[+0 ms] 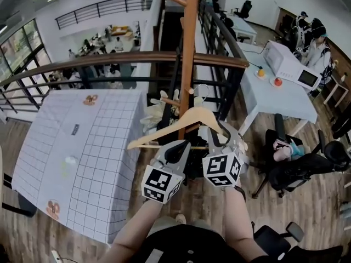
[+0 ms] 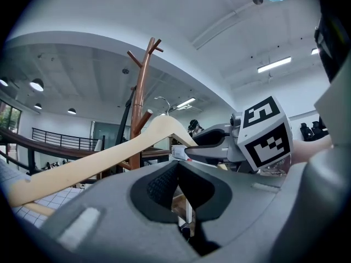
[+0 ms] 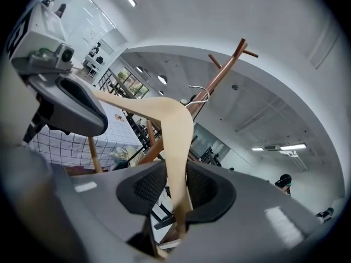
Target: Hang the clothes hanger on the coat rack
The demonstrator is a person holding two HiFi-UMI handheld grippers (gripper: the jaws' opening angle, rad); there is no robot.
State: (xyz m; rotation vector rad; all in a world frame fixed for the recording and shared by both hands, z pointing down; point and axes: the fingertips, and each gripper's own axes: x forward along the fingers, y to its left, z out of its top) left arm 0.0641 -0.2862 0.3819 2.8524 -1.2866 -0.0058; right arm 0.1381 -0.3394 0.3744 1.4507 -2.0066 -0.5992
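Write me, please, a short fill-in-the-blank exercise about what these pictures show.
1. The wooden thing clamped in the right tongs is a clothes ___.
2. The tall brown pole with pegs belongs to the coat ___.
3. On the white table at the right stands a white ___.

Missing words: hanger; rack; microwave.

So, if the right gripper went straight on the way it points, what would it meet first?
Probably the pole of the coat rack, just beyond the clothes hanger that the right gripper holds; depth is unclear.
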